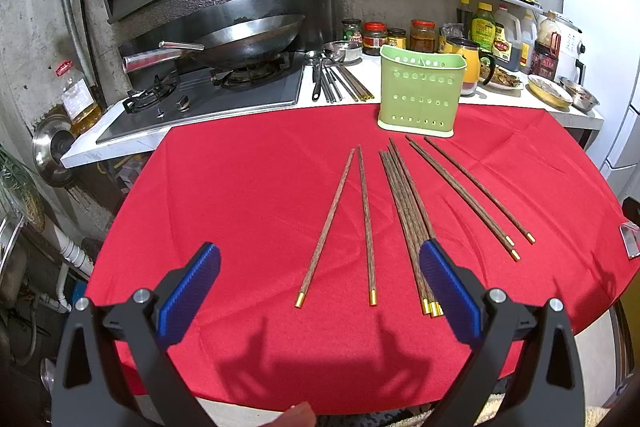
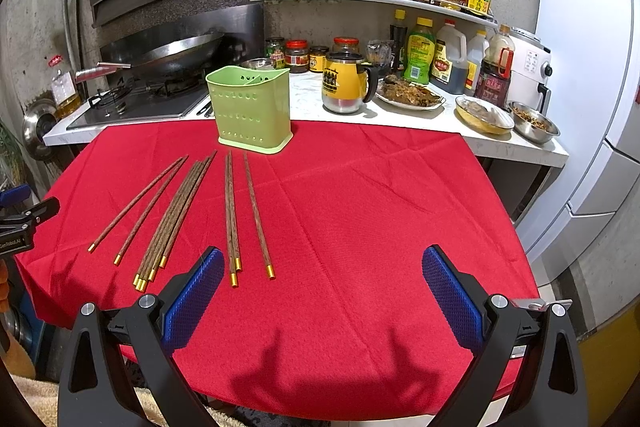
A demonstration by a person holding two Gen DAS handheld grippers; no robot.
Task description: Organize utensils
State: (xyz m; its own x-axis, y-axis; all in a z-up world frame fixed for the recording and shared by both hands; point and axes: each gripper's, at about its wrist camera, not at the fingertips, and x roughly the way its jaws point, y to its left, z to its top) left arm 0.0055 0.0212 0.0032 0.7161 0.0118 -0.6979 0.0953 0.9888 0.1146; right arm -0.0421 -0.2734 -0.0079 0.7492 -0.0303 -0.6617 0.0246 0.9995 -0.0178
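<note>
Several brown wooden chopsticks (image 1: 404, 211) with gold tips lie fanned on the red tablecloth (image 1: 248, 187); in the right wrist view the chopsticks (image 2: 180, 207) lie left of centre. A green perforated utensil holder (image 1: 420, 91) stands upright at the cloth's far edge, and shows as the holder (image 2: 253, 109) in the right wrist view too. My left gripper (image 1: 320, 259) is open just above the cloth, over the near tips of two separate chopsticks. My right gripper (image 2: 323, 263) is open over bare cloth, to the right of the chopsticks. Nothing sits between either pair of blue pads.
Behind the cloth runs a white counter (image 2: 520, 147) with a gas stove and wok (image 1: 248, 39), metal utensils (image 1: 332, 79), a yellow mug (image 2: 346, 83), sauce bottles, jars and food dishes. A white fridge (image 2: 592, 107) stands at right. The left gripper's body (image 2: 24, 223) shows at the left edge.
</note>
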